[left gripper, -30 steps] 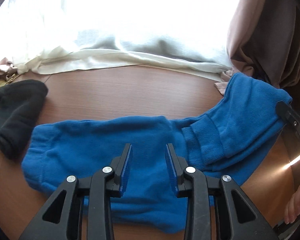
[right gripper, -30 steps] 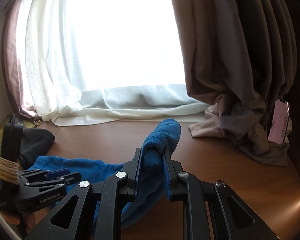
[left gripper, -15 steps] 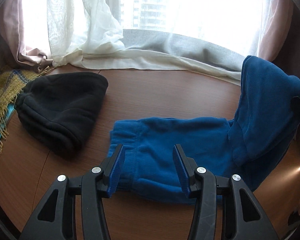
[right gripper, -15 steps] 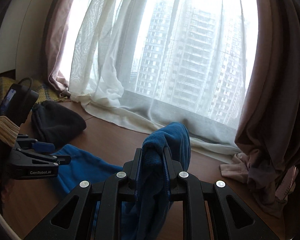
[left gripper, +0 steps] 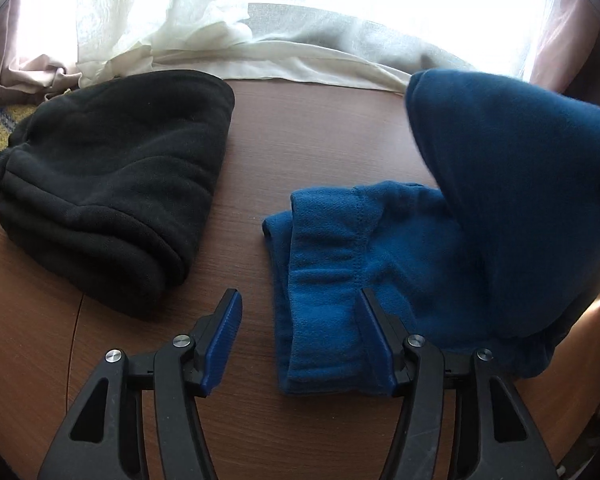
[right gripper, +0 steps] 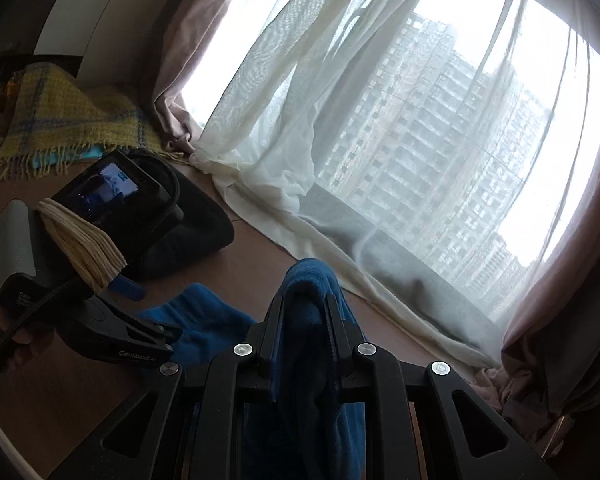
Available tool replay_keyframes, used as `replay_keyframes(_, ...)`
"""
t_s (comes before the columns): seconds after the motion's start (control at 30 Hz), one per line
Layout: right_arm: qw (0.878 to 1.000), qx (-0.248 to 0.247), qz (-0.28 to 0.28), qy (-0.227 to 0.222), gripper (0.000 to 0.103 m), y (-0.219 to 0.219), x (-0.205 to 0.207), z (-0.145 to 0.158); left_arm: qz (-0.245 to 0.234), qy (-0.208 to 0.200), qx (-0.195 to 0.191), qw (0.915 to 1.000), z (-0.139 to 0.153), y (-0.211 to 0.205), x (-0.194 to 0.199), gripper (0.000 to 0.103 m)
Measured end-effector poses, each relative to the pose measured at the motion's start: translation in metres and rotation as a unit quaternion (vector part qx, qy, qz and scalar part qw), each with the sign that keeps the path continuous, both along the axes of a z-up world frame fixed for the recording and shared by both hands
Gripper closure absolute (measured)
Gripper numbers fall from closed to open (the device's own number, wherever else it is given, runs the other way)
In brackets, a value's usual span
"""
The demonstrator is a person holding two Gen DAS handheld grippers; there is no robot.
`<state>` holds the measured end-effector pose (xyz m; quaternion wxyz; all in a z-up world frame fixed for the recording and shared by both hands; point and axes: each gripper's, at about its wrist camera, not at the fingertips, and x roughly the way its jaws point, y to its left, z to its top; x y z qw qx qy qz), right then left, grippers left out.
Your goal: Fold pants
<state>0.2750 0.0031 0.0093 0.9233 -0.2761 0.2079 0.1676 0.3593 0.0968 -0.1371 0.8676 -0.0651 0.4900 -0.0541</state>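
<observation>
Blue fleece pants (left gripper: pixel 340 256) lie on the brown wooden table (left gripper: pixel 320 132), waistband end toward the left. My left gripper (left gripper: pixel 298 300) hovers low over that waistband end with its jaws opening. The waistband's corner lies between the jaws, and the pads do not press on it. My right gripper (right gripper: pixel 304 304) is shut on a thick fold of the blue pants (right gripper: pixel 308 288), held up above the table. In the left wrist view this raised part (left gripper: pixel 512 184) arches over the flat layer from the right.
A folded black garment (left gripper: pixel 112 188) lies left of the pants, with a narrow strip of table between them. White sheer curtains (left gripper: pixel 228 44) pool along the table's far edge. A yellow plaid blanket (right gripper: pixel 68 116) sits at the far left.
My left gripper slid left along the pants to the waistband end and its jaws widened. My right gripper carried the held pant fold leftward over the flat layer, tilting as it went.
</observation>
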Motion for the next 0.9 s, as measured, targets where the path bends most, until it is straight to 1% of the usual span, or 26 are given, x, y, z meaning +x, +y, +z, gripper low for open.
replay_keyframes(0.17, 0.999, -0.037, 0.029, 0.011, 0.084, 0.033, -0.009, -0.017, -0.015, -0.002, -0.016, 0.9997, -0.003, 0.005, -0.001, 0.044)
replay_keyframes(0.2, 0.997, -0.063, 0.039, 0.024, 0.084, 0.037, -0.009, -0.021, -0.016, -0.001, -0.021, 0.9996, -0.004, 0.006, 0.000, 0.043)
replay_keyframes(0.27, 0.996, -0.075, 0.052, 0.019, 0.085, 0.047, -0.014, -0.027, -0.017, 0.000, -0.029, 0.9994, -0.006, 0.009, 0.000, 0.042)
replay_keyframes(0.33, 0.995, -0.077, 0.065, 0.022, 0.084, 0.055, -0.017, -0.029, -0.022, -0.001, -0.033, 0.9992, -0.007, 0.011, 0.001, 0.040)
replay_keyframes(0.47, 0.993, -0.081, 0.070, 0.044, 0.085, 0.062, -0.023, -0.036, -0.031, 0.004, -0.032, 0.9990, 0.000, 0.023, 0.001, 0.040)
replay_keyframes(0.5, 0.993, -0.077, 0.071, 0.049, 0.084, 0.061, -0.023, -0.035, -0.028, -0.001, -0.023, 0.9993, 0.005, 0.027, -0.002, 0.041)
replay_keyframes(0.57, 0.993, -0.069, 0.070, 0.057, 0.085, 0.060, -0.025, -0.033, -0.022, -0.018, 0.007, 0.9996, 0.014, 0.035, -0.011, 0.042)
replay_keyframes(0.67, 0.993, -0.067, 0.078, 0.064, 0.085, 0.063, -0.027, -0.034, -0.015, -0.028, 0.035, 0.9989, 0.022, 0.050, -0.017, 0.042)
replay_keyframes(0.7, 0.992, -0.068, 0.083, 0.067, 0.085, 0.065, -0.028, -0.036, -0.015, -0.037, 0.043, 0.9983, 0.025, 0.053, -0.018, 0.042)
replay_keyframes(0.8, 0.990, -0.069, 0.094, 0.080, 0.084, 0.070, -0.031, -0.044, -0.025, -0.048, 0.070, 0.9961, 0.032, 0.059, -0.019, 0.042)
replay_keyframes(0.9, 0.987, -0.064, 0.101, 0.104, 0.082, 0.075, -0.031, -0.051, -0.036, -0.062, 0.105, 0.9919, 0.037, 0.058, -0.018, 0.042)
